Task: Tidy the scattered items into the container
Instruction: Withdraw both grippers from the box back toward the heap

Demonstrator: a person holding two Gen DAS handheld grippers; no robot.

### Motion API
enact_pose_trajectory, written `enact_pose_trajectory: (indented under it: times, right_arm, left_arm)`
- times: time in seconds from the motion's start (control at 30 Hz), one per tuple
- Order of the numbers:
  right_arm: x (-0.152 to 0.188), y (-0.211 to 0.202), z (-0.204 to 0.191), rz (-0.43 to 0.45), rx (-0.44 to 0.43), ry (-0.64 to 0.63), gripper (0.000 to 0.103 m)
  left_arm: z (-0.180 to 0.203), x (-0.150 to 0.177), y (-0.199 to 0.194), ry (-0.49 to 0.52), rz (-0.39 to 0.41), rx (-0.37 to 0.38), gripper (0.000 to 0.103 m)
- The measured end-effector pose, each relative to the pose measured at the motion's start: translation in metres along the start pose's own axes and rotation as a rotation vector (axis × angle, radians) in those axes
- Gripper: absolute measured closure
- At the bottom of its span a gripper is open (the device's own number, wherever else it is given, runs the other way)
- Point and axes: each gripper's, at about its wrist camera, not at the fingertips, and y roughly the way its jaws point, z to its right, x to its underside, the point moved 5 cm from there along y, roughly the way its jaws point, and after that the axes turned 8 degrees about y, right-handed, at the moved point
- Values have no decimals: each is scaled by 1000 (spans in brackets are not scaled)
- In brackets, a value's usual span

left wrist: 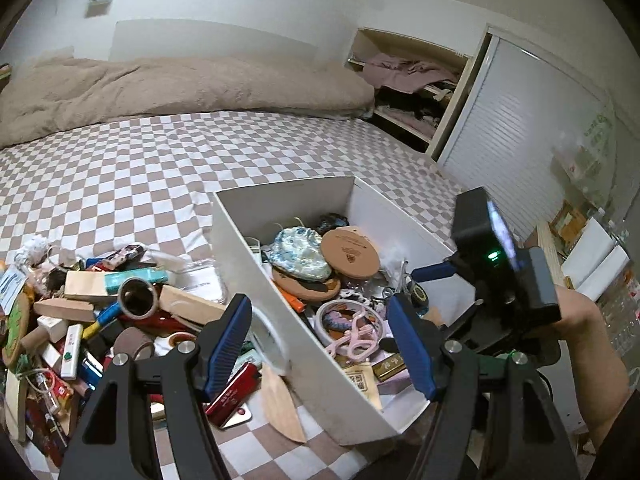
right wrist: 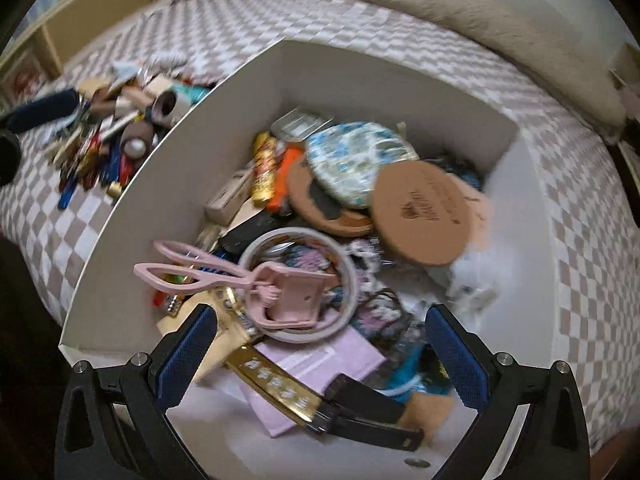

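A white box [left wrist: 256, 280] stands on the checkered bed, part filled with coasters, a pink rabbit-shaped piece [left wrist: 356, 340], a white ring and other small items. A pile of scattered items [left wrist: 100, 312] lies to its left. My left gripper [left wrist: 322, 344] is open and empty, straddling the box's left wall. In the right wrist view my right gripper [right wrist: 324, 360] is open and empty over the near end of the box [right wrist: 168, 184], above the pink piece [right wrist: 280, 292] and a gold bar [right wrist: 276, 384]. The pile [right wrist: 116, 136] lies beyond the box wall.
A beige duvet [left wrist: 180, 88] lies along the far side of the bed. An open wardrobe [left wrist: 408, 88] and slatted door stand at the right. The right hand with its gripper body [left wrist: 504, 280] is beside the box.
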Motion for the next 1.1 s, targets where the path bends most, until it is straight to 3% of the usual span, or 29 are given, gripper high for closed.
enact_pose_trajectory:
  times: [0.27, 0.57, 0.83, 1.1]
  right_arm:
    - [-16, 14, -23, -67, 25, -115, 0]
    - [-47, 40, 30, -110, 132, 57, 0]
    - [-41, 22, 55, -69, 96, 172, 0]
    - [-26, -34, 64, 83, 31, 276, 0]
  left_arm:
    - [-17, 6, -10, -44, 19, -4, 33]
    - [-28, 13, -16, -50, 25, -7, 33]
    - [-39, 18, -16, -78, 28, -2, 33]
    - [-38, 19, -19, -77, 25, -4, 32]
